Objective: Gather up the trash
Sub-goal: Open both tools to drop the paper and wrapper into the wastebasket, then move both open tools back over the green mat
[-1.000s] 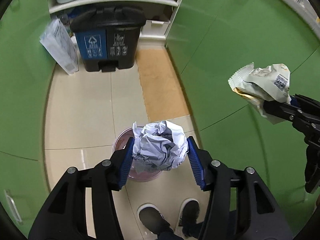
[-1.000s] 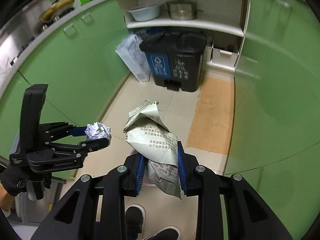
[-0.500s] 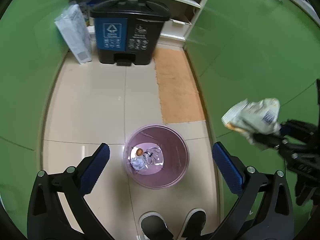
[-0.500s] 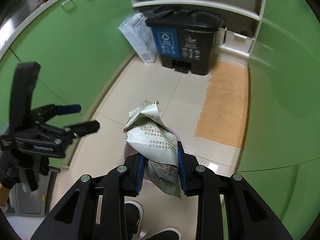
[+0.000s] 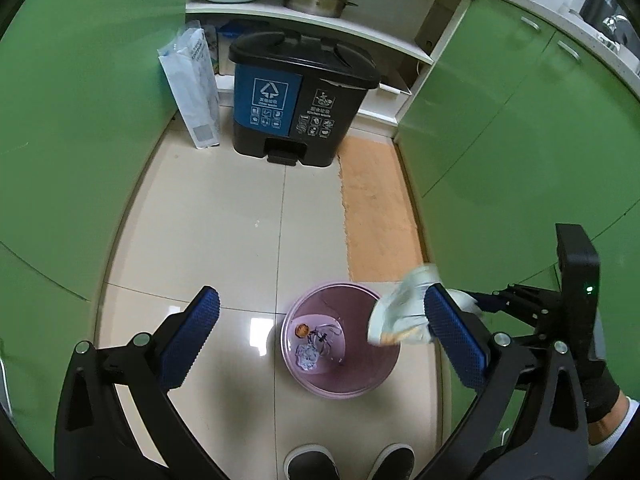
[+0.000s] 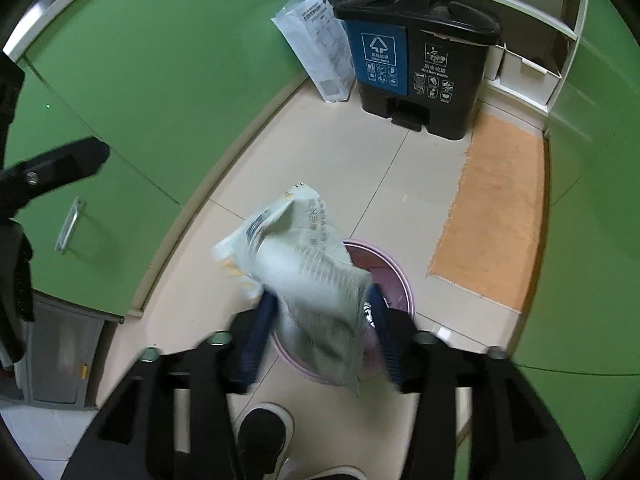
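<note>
Now the right hand-held gripper (image 6: 320,334) hangs just above the round pink plastic wastebasket (image 6: 394,280) on the floor, its blue-padded jaws opening around the crumpled pale grey-green snack wrapper (image 6: 308,280); the wrapper sits between the pads, blurred and tilting, and whether either pad presses on it any more is hard to tell. Beside it, the left hand-held gripper (image 5: 320,340) stands wide open with nothing between its blue pads, pointing down at the same wastebasket (image 5: 352,384). Inside the basket lie a crumpled ball of grey-white paper (image 5: 307,356), a small orange-brown scrap (image 5: 302,330) and some dark stringy bits. Farther off, a black two-compartment pedal bin (image 5: 300,96) with a blue panel stands against the shelves, a white paper bag (image 5: 192,88) leaning next to it, an orange mat (image 5: 376,208) along the green cabinets, and the person's dark shoes (image 5: 312,466) at the bottom edge. By my reading the paper ball is done and the wrapper is at the point of release; only its fall into the basket is left, as no other litter shows on the floor. Compared with a second ago, the left jaws no longer clamp the paper ball, which has dropped into the basket, and the right gripper has come down from beside the cabinet to over the rim, its tight hold on the wrapper loosening.
</note>
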